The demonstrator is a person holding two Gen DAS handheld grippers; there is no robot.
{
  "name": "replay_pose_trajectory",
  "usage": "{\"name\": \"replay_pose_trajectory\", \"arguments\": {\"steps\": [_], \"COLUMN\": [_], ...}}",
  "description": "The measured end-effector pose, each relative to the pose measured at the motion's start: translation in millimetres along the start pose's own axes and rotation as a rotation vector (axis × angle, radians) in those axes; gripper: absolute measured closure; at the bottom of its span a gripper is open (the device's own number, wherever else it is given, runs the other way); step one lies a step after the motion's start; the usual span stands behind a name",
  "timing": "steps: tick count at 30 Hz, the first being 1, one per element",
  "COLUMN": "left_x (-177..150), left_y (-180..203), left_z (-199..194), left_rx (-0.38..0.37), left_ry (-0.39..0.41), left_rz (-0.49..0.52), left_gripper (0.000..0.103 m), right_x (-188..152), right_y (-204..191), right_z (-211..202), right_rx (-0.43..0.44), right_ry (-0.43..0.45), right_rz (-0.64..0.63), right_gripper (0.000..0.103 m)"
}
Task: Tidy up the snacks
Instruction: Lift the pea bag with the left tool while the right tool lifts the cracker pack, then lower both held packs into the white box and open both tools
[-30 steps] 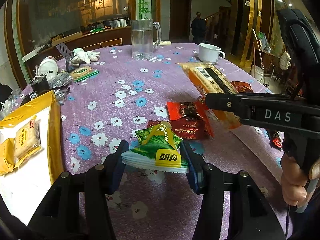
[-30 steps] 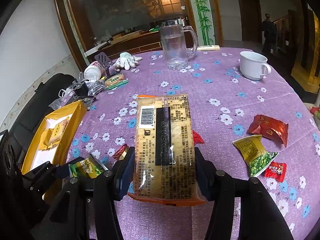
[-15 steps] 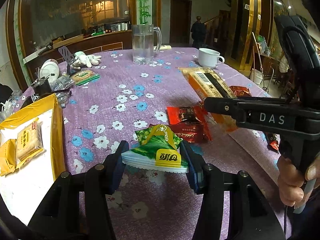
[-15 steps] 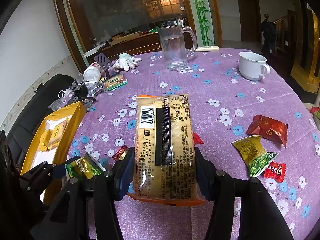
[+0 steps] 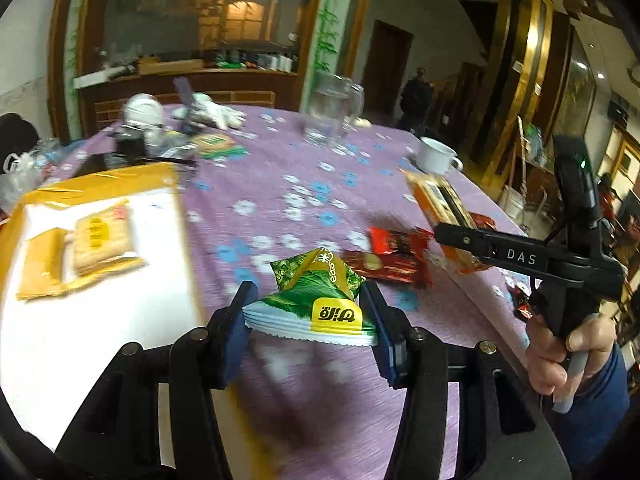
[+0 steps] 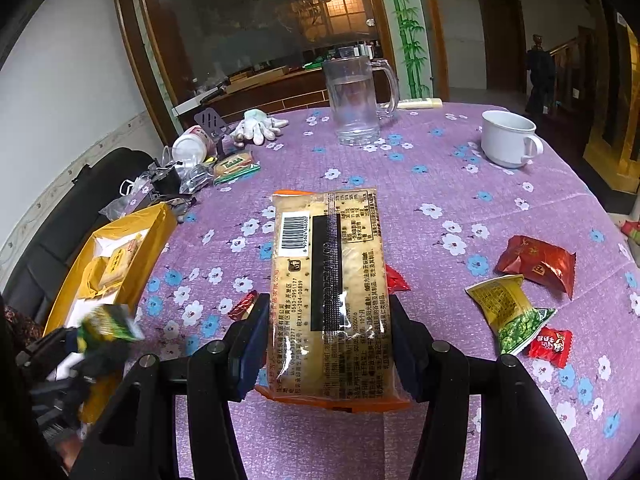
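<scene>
Green foil: that's the green pea packet (image 5: 316, 300) your left gripper (image 5: 310, 330) is pinching between its blue pads (image 5: 236, 330), lifted off the purple flowered table (image 5: 276, 196) and sitting right at the edge of the yellow box (image 5: 100, 178). The box lies at about 9 o'clock in the left wrist view, w/ two biscuit packs (image 5: 96, 238) lying inside on its white floor. At 2 o'clock from the pea packet, dark red snack packs (image 5: 390, 254) rest on the cloth.

Your right gripper (image 6: 326, 342) is clamped on the long cracker packet (image 6: 328, 284), barcode side up, held above the table. It also shows in the left view at 3 o'clock, cracker packet jutting out past the jaws. From the right wrist view the yellow box is at 9 o'clock and the green packet shows blurred at 8 o'clock (too smeared to read).

Loose snacks on the cloth at 3 o'clock: a red foil pack (image 6: 538, 264), a yellow-green pea pack (image 6: 510, 312) and a small red candy (image 6: 550, 342) touching its lower end. A glass mug (image 6: 356, 100) stands at 12 o'clock, a white cup (image 6: 508, 138) at 1 o'clock, white gloves (image 6: 260, 126) at 11.
</scene>
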State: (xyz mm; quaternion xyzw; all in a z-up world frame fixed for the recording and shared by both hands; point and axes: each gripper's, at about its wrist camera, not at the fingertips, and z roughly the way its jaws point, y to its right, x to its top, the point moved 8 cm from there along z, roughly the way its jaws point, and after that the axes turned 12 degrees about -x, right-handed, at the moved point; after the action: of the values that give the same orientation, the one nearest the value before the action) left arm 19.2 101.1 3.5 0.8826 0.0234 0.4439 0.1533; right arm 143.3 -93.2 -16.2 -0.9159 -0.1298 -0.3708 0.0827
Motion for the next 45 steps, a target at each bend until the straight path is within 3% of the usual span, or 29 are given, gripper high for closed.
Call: {"name": "replay_pose_trajectory", "arguments": {"steps": [7, 12, 15, 17, 23, 30, 40, 45], "left_x": [-1, -8, -15, -16, -23, -36, -36, -36], "left_y": [-55, -95, -117, -123, -137, -160, -158, -159], "left_z": [-42, -60, -65, -67, -75, -78, -73, -73], "left_rx": [0.064, 0.130, 0.164, 0.134, 0.198, 0.193, 0.214, 0.222], "left_ry": [0.067, 0.100, 0.108, 0.113, 0.096, 0.066, 0.047, 0.040], "left_rz": [-0.081, -0.131, -0.163, -0.195, -0.200, -0.287, -0.269, -0.267], "left_gripper": [0.052, 0.052, 0.052, 0.052, 0.051, 0.051, 0.051, 0.051], "right_x": [-3, -2, -2, -2, 2, -11, -27, -30], "right_y": [-3, -20, -49, -78, -172, -256, -265, -266], "right_z": [9, 1, -6, -13, -26, -14, 11, 6], "right_rx": [-0.043, -0.013, 0.019, 0.067, 0.206, 0.275, 0.300, 0.314], "right_ry": [-0.015, -0.027, -0.033, -0.036, -0.047, -0.090, -0.165, -0.156], "right_rz": [-0.022, -0.014, -0.052, -0.080, -0.172, -0.249, -0.212, -0.210], "right_gripper": [0.046, 0.046, 0.046, 0.047, 0.047, 0.047, 0.048, 0.048]}}
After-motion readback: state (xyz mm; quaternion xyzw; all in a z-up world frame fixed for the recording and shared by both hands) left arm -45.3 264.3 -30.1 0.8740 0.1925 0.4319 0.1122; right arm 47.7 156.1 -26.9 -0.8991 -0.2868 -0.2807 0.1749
